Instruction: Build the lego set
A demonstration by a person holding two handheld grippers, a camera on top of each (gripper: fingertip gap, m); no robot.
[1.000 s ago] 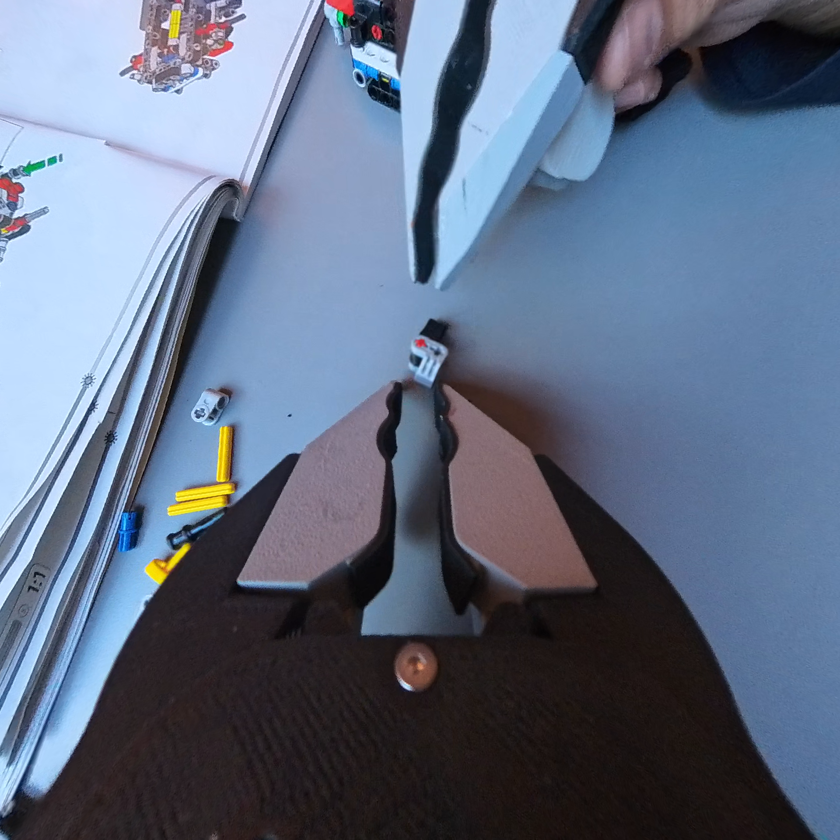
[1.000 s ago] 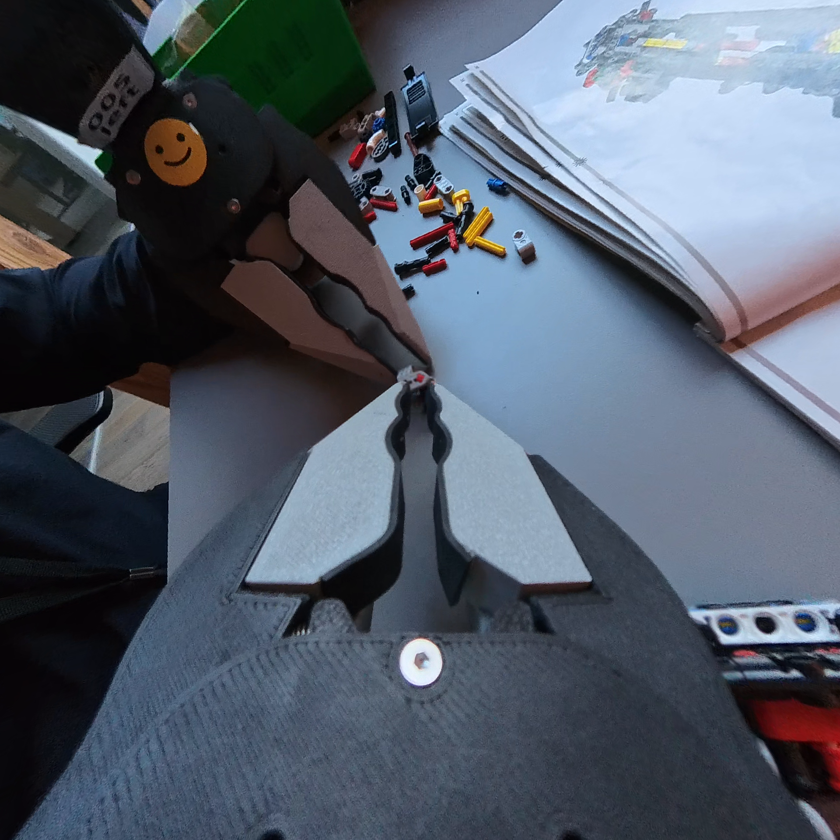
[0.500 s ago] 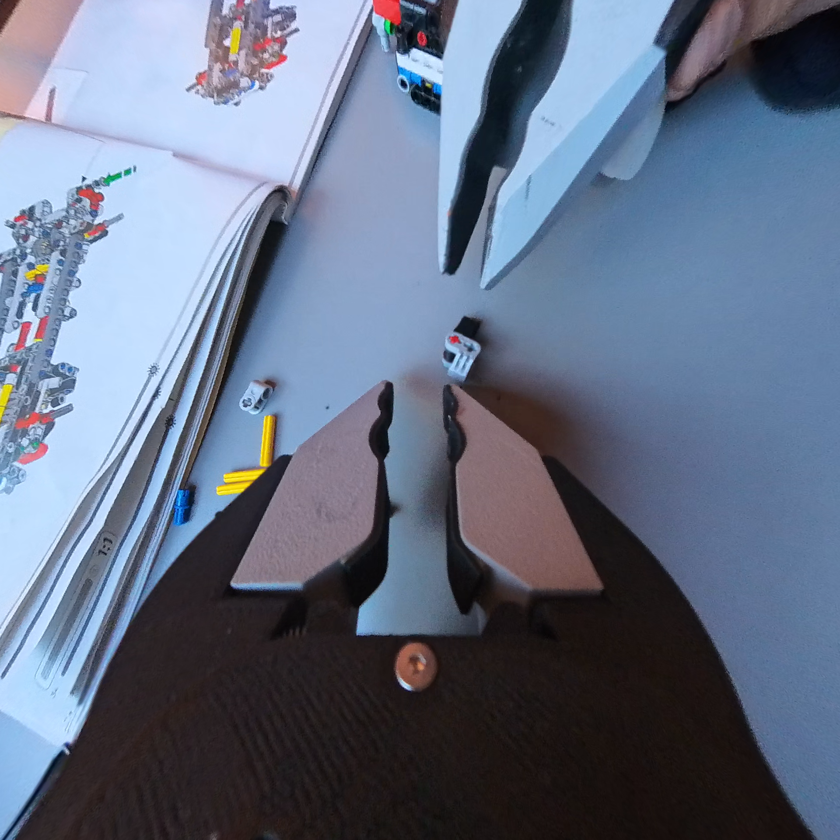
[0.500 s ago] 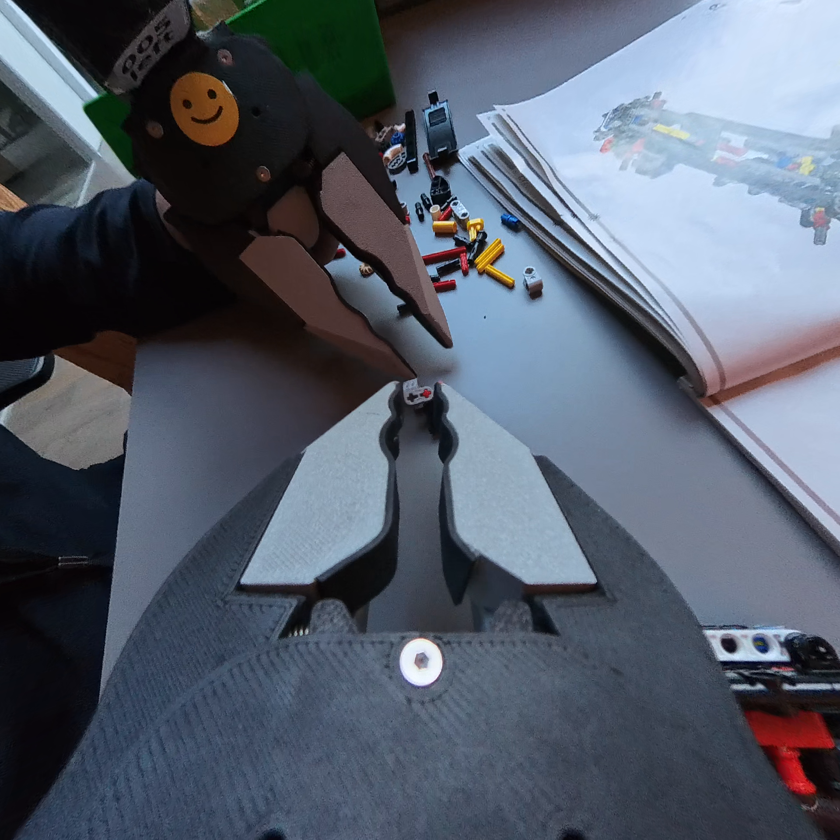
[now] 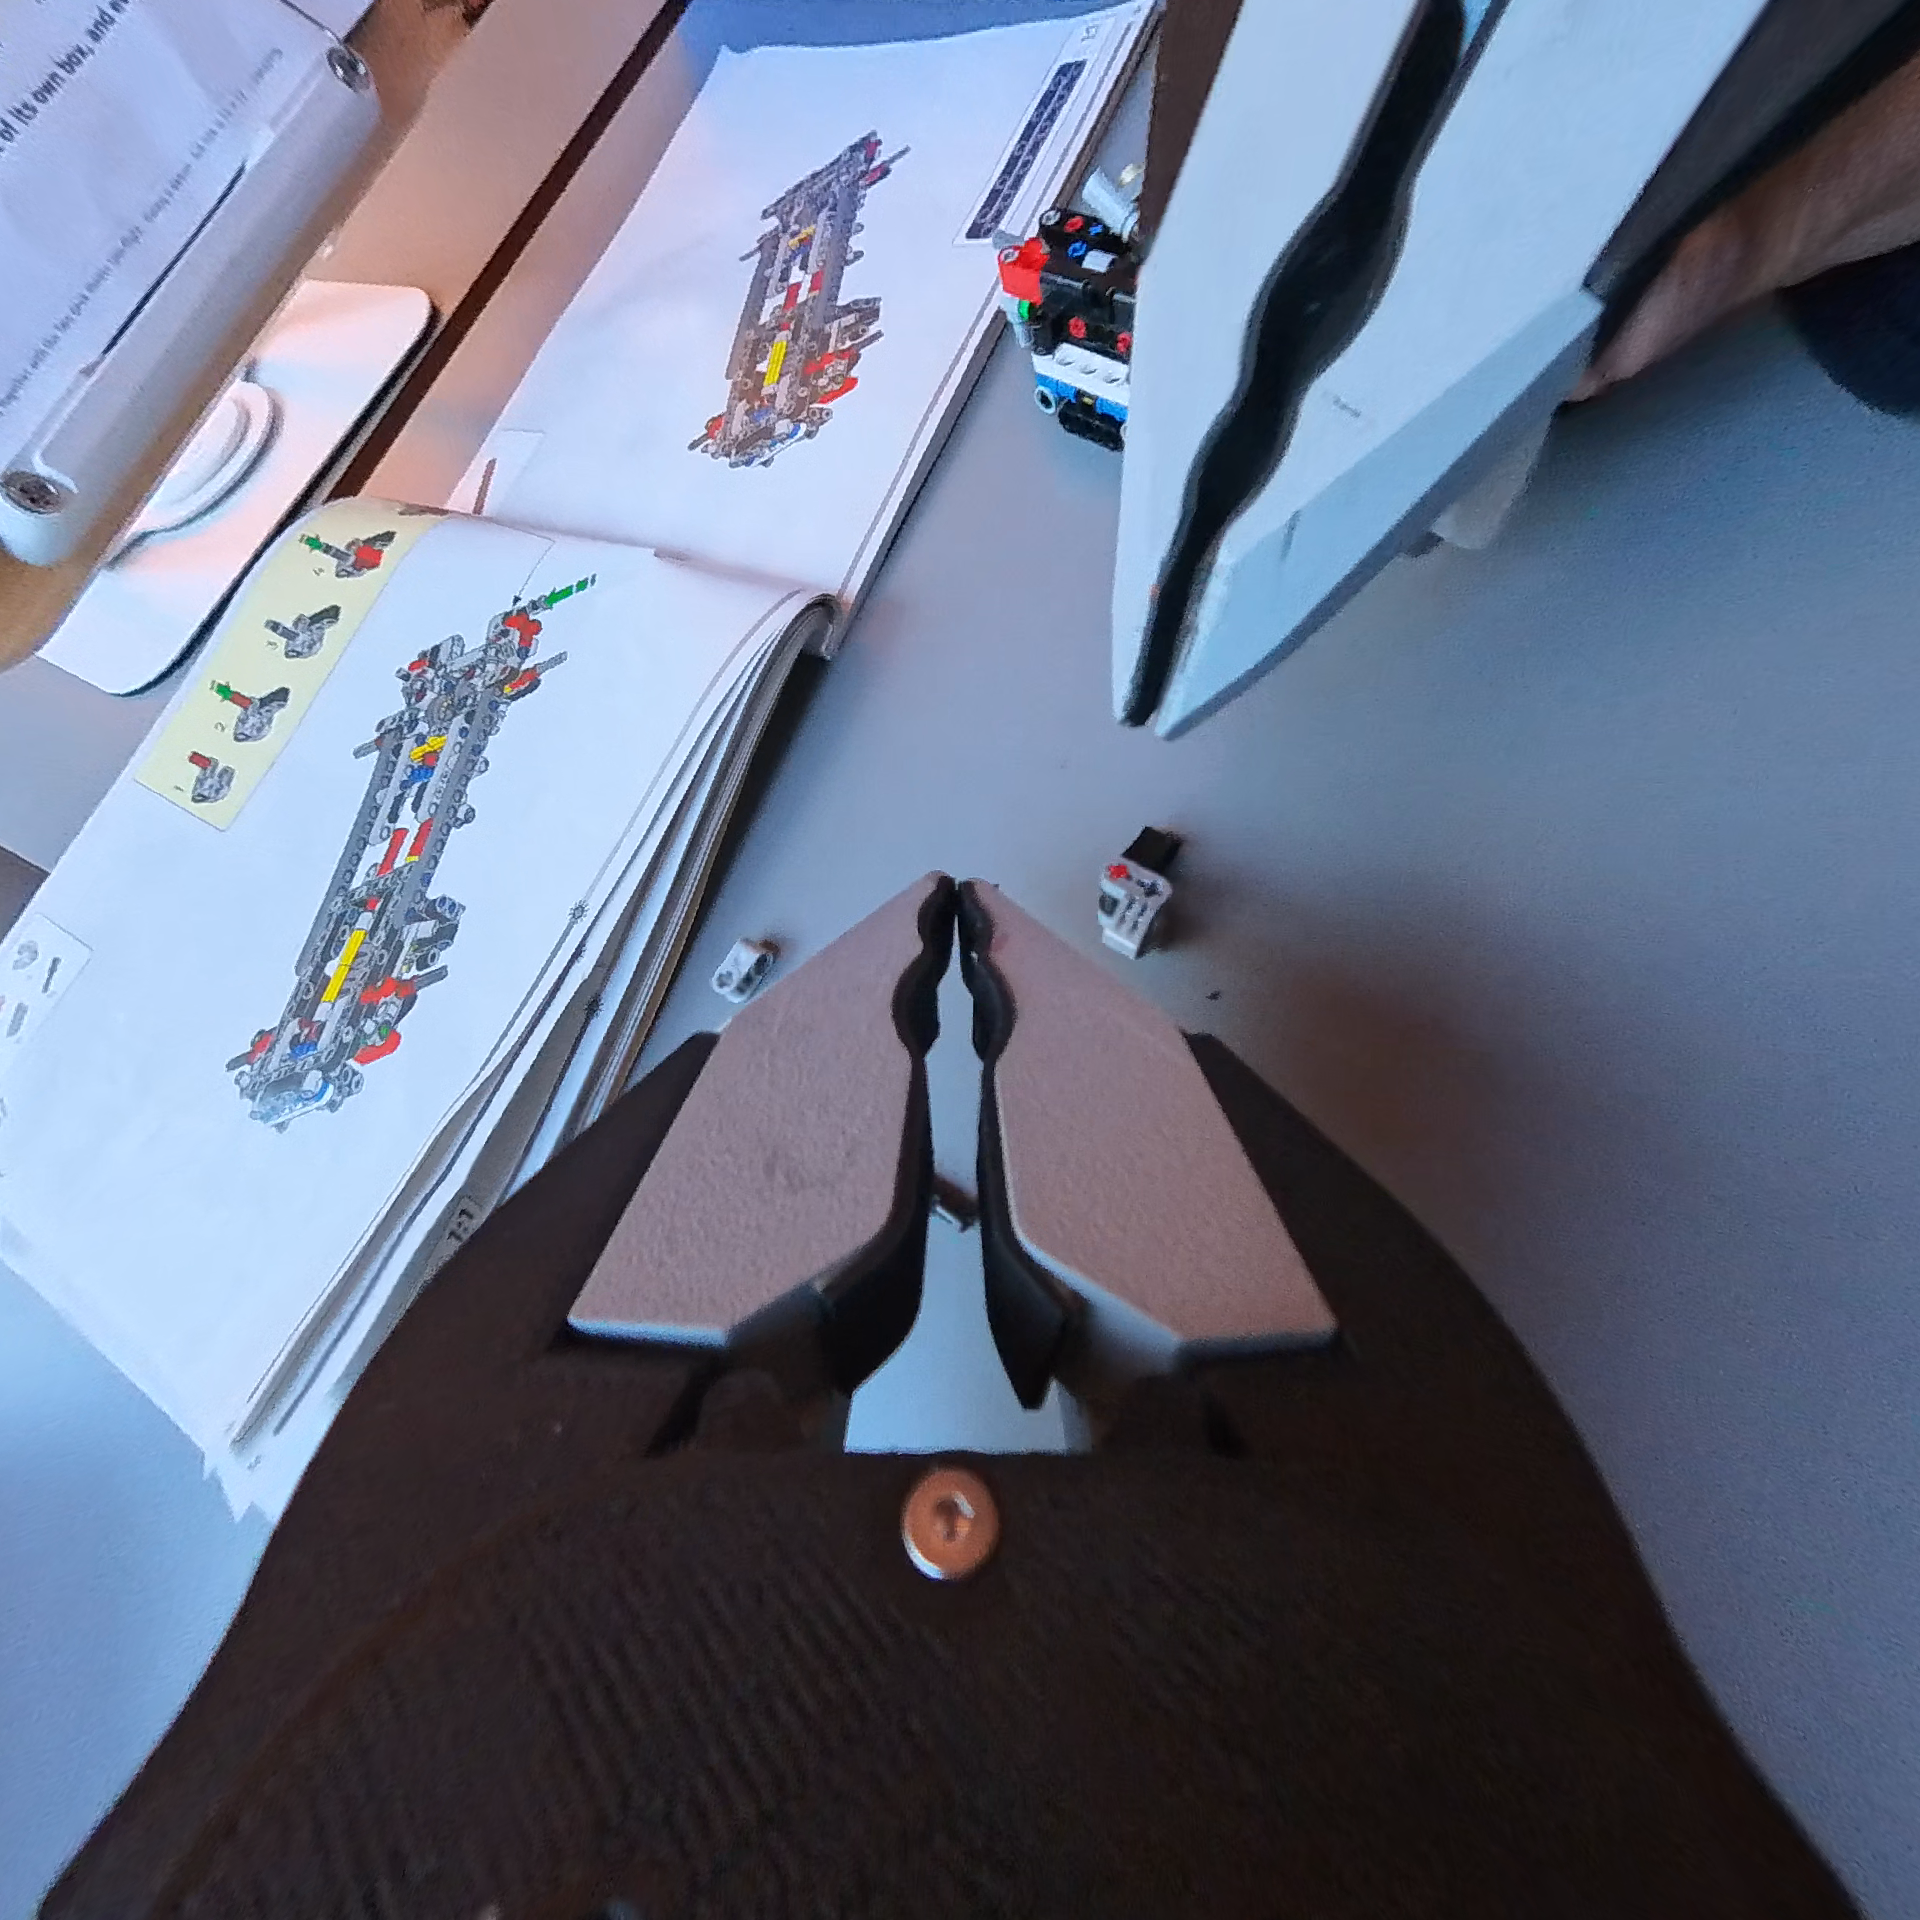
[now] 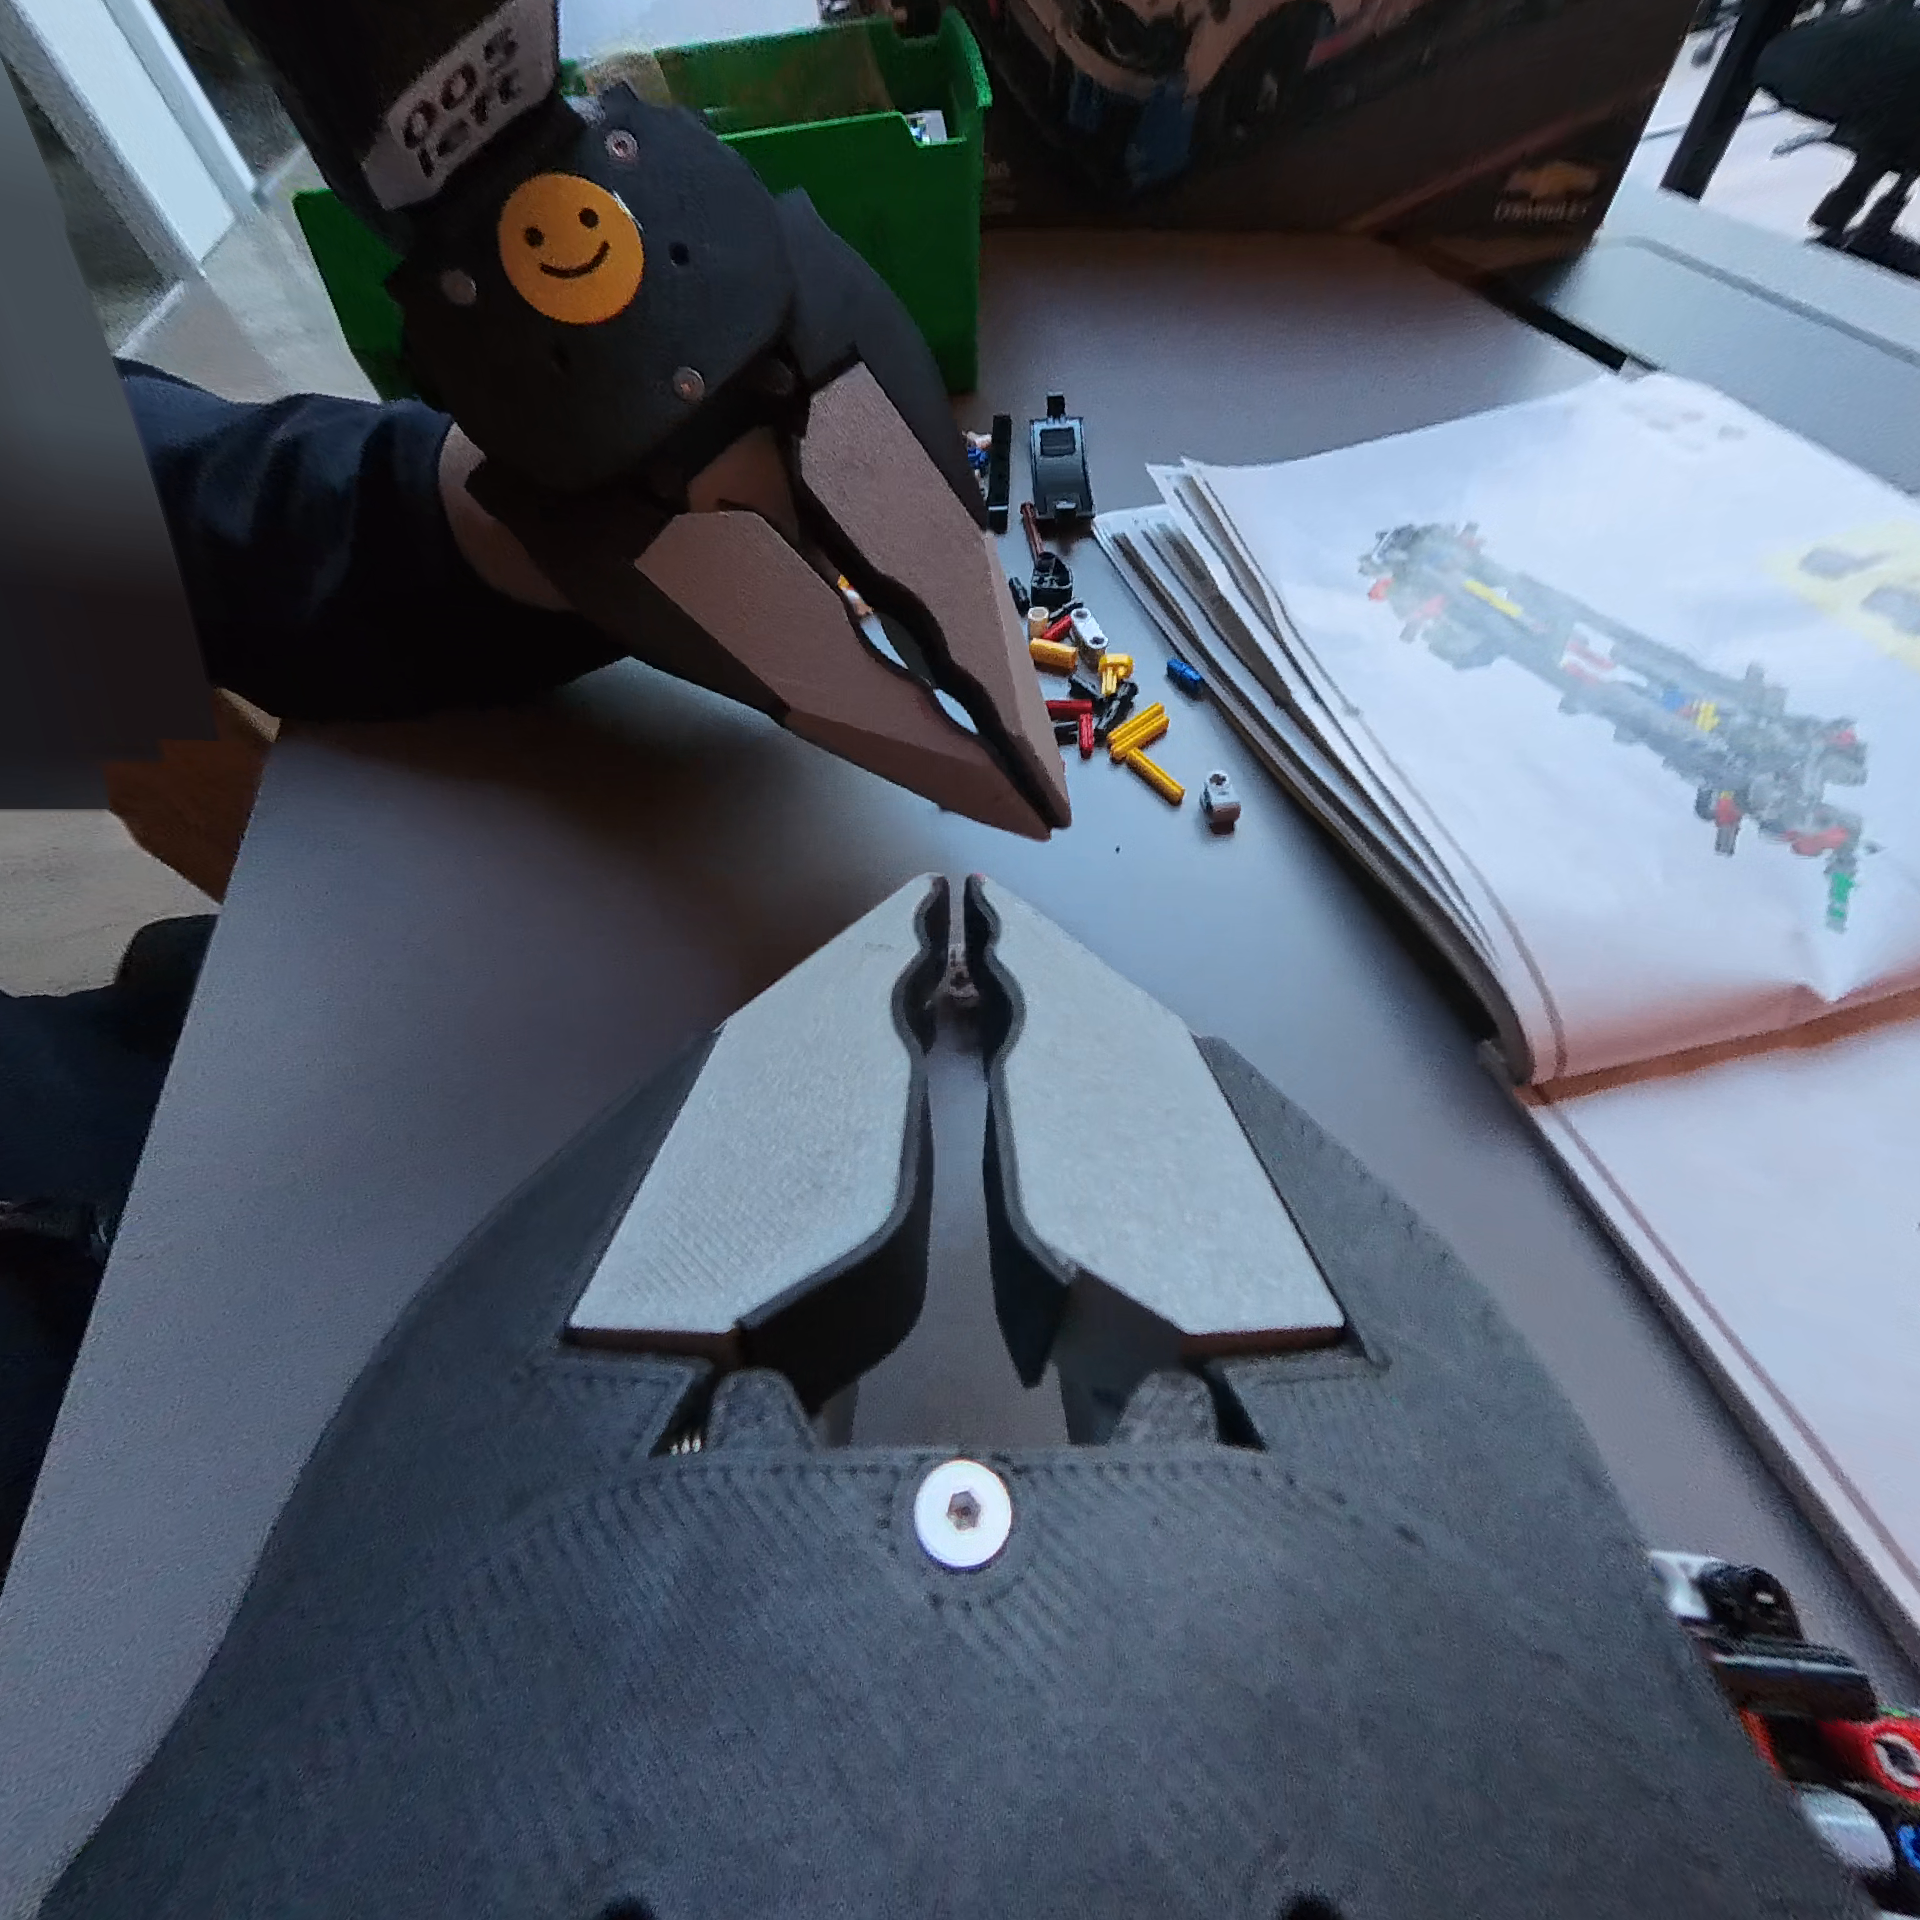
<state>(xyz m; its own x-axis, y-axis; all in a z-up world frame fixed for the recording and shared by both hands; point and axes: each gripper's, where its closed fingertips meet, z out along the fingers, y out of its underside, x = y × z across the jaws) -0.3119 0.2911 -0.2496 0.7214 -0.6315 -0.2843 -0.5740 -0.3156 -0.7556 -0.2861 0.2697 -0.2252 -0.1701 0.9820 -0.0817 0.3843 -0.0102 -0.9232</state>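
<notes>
Both grippers' fingers (image 5: 940, 904) closed, lifted off grey piece (image 5: 1135, 906).

Two handheld grippers are present: the left gripper (image 6: 1055, 816) and the right gripper (image 5: 1153, 717). One open instruction booklet (image 5: 436, 831) lies on one grey table (image 5: 1558, 935). One small grey-and-black brick assembly (image 5: 1135, 909) and one loose grey connector (image 5: 744, 966) lie apart. One green bin (image 6: 883, 208) stands behind. Four plain yellow pins (image 6: 1138, 732) are countable; the remaining pile cannot be counted.
</notes>
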